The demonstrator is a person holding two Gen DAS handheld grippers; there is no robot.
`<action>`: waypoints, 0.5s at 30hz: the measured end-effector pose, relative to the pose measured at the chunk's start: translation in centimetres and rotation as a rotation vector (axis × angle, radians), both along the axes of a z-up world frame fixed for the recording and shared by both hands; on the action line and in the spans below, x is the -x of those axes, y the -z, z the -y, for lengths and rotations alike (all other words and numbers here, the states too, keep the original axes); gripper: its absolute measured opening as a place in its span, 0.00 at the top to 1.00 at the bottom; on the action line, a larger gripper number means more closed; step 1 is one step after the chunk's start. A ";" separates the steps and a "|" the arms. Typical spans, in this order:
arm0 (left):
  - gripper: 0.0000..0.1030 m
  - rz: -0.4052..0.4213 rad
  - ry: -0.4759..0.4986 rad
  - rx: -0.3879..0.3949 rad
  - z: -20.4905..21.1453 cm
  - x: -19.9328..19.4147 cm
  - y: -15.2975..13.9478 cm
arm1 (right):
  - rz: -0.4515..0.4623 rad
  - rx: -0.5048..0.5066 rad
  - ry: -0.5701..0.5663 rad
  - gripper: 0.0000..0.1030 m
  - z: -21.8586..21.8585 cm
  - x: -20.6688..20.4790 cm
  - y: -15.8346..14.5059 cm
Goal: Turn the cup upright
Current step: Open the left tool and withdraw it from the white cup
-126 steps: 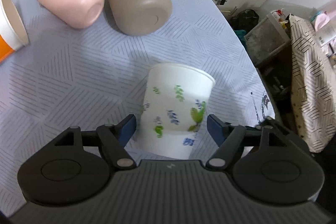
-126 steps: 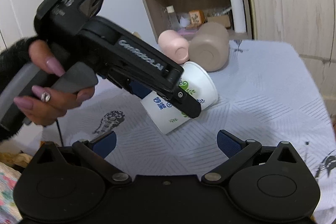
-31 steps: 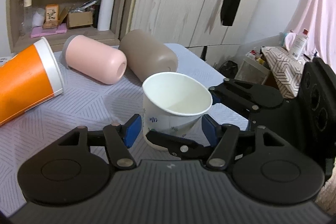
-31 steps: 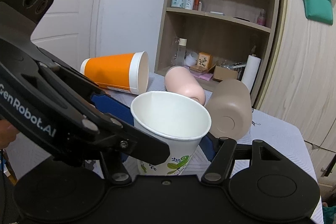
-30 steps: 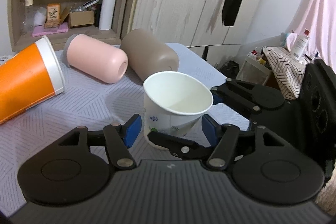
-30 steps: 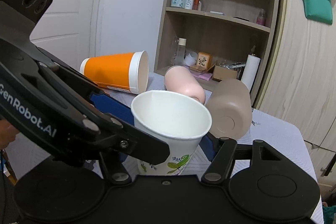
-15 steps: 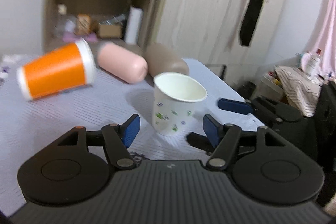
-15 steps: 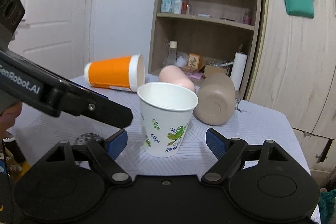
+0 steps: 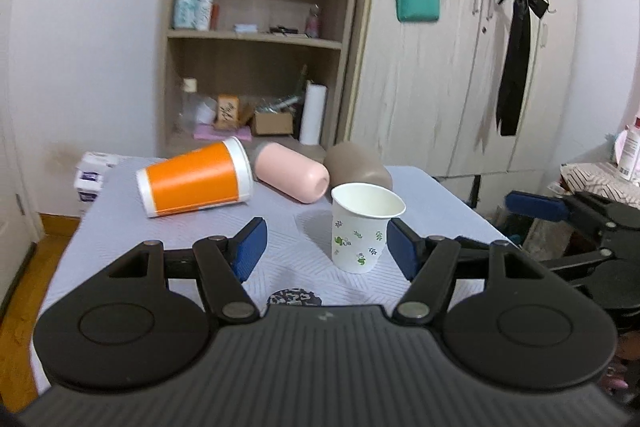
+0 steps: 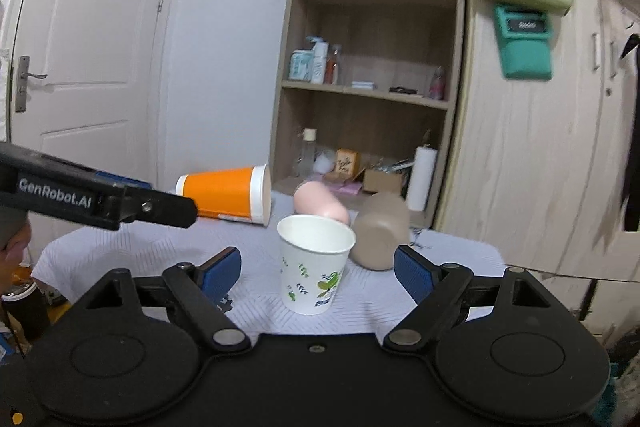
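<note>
The jaws of the left gripper (image 9: 324, 241) are spread wide and grasp nothing; the jaws of the right gripper (image 10: 318, 269) are likewise released and empty. The cup (image 9: 366, 227) is seen between and beyond both sets of fingertips, clear of the pads on every side, standing mouth-up on its base on the worktop (image 9: 120, 227). It is placed near the front middle of the worktop, just in front of the pink tumbler (image 9: 292, 177) and the brown tumbler (image 9: 358, 163), both lying on their sides; whether it touches either cannot be told. The orange cup (image 9: 194, 179) lies on its side further to the left, well apart. The upright placement is judged to be achieved, and the step in hand is judged to be the withdrawal. It is recommended that both grippers be drawn straight back along their own lines with the jaws kept spread, so that no pad brushes the thin paper wall. Sideways sweeps should be avoided, as the cup is judged light and easily tipped. In the right view the left gripper's arm is seen projecting from the left; crossing of the two tools should be avoided.
</note>
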State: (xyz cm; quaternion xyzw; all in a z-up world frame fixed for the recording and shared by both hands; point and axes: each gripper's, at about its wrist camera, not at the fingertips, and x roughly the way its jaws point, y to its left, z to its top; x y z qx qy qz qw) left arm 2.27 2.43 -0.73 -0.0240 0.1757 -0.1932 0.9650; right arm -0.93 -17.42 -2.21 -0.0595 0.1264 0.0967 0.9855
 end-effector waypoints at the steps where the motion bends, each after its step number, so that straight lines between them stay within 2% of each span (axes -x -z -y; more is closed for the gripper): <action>1: 0.36 0.008 -0.012 0.003 -0.1 0.5 -0.1 | 0.004 -0.002 0.008 0.15 0.0 0.5 -0.3; 4: 0.36 0.020 -0.043 0.020 -0.4 2.2 -0.5 | 0.003 -0.007 0.038 0.14 0.2 1.6 -0.8; 15: 0.36 0.053 -0.078 -0.023 0.2 5.1 -1.1 | -0.033 -0.045 0.106 0.12 0.2 2.8 -2.9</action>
